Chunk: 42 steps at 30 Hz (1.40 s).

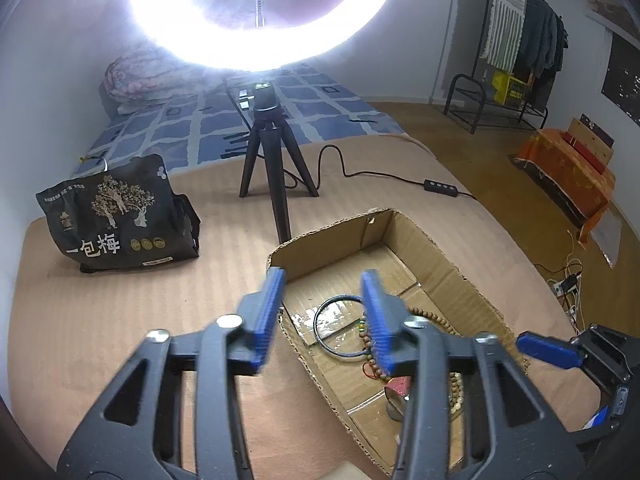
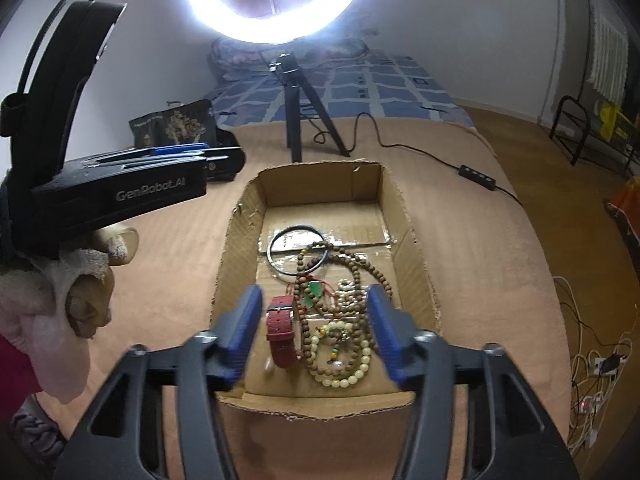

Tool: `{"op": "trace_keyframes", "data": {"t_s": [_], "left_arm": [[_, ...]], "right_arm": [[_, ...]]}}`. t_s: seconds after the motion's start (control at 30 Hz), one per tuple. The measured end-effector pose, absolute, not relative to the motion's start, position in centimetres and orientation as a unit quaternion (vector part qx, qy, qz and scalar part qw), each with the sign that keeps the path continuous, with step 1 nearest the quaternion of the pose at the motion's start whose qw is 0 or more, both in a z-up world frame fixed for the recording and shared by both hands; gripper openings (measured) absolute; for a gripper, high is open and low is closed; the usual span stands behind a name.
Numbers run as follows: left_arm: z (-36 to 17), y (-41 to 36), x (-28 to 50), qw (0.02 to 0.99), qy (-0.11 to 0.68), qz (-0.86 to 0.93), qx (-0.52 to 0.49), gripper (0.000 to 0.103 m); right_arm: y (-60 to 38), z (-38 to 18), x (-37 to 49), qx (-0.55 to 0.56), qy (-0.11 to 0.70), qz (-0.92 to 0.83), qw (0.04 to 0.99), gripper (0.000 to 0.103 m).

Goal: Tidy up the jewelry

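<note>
- both tools, left tool and right tool, hover part-open and empty above the cardboard box.
- bangle, red watch and bead strands lie tangled inside; sorting seems unfinished.

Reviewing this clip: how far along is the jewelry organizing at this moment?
Done: the jewelry sits inside the cardboard box: black bangle, brown bead strand, pale bead bracelet, red watch strap. In hand: nothing; the left gripper and right gripper are both open above the box. Left: the pieces lie tangled in one heap, not separated.
</note>
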<state>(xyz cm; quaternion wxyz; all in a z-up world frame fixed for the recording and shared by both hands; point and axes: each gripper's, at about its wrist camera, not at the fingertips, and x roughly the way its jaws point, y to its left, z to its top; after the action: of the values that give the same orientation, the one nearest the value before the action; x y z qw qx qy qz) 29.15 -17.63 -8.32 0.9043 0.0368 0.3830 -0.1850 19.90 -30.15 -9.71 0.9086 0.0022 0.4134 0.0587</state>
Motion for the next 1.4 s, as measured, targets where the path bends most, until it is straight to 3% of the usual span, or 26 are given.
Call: {"op": "trace_keyframes", "data": {"t_s": [0.03, 0.17, 1.1, 1.2, 1.27, 1.4], "left_arm": [[-8.3, -17.5, 29.1, 0.906, 0.38, -0.183, 0.036, 0.06], [-7.9, -17.3, 28.9, 0.909, 0.376, -0.178, 0.04, 0.06], [-0.2, -10.3, 19.2, 0.934, 0.322, -0.151, 0.018, 0.061], [0.5, -9.5, 17.4, 0.937, 0.317, -0.144, 0.018, 0.062], [0.8, -8.9, 16.2, 0.939, 0.314, -0.141, 0.015, 0.068], [1.5, -8.3, 13.7, 0.941, 0.308, -0.14, 0.02, 0.069]], "right_arm": [[-30.2, -9.7, 19.9, 0.002, 0.413, 0.056, 0.909, 0.059], [-30.1, -9.4, 19.8, -0.001, 0.414, 0.04, 0.909, 0.068], [-27.2, -3.3, 14.0, -0.036, 0.338, 0.021, 0.94, 0.069], [-27.0, -2.5, 13.2, -0.043, 0.326, 0.014, 0.944, 0.073], [-27.0, -2.0, 12.4, -0.045, 0.316, 0.003, 0.948, 0.079], [-27.0, -1.1, 11.3, -0.039, 0.303, -0.005, 0.952, 0.079]]}}
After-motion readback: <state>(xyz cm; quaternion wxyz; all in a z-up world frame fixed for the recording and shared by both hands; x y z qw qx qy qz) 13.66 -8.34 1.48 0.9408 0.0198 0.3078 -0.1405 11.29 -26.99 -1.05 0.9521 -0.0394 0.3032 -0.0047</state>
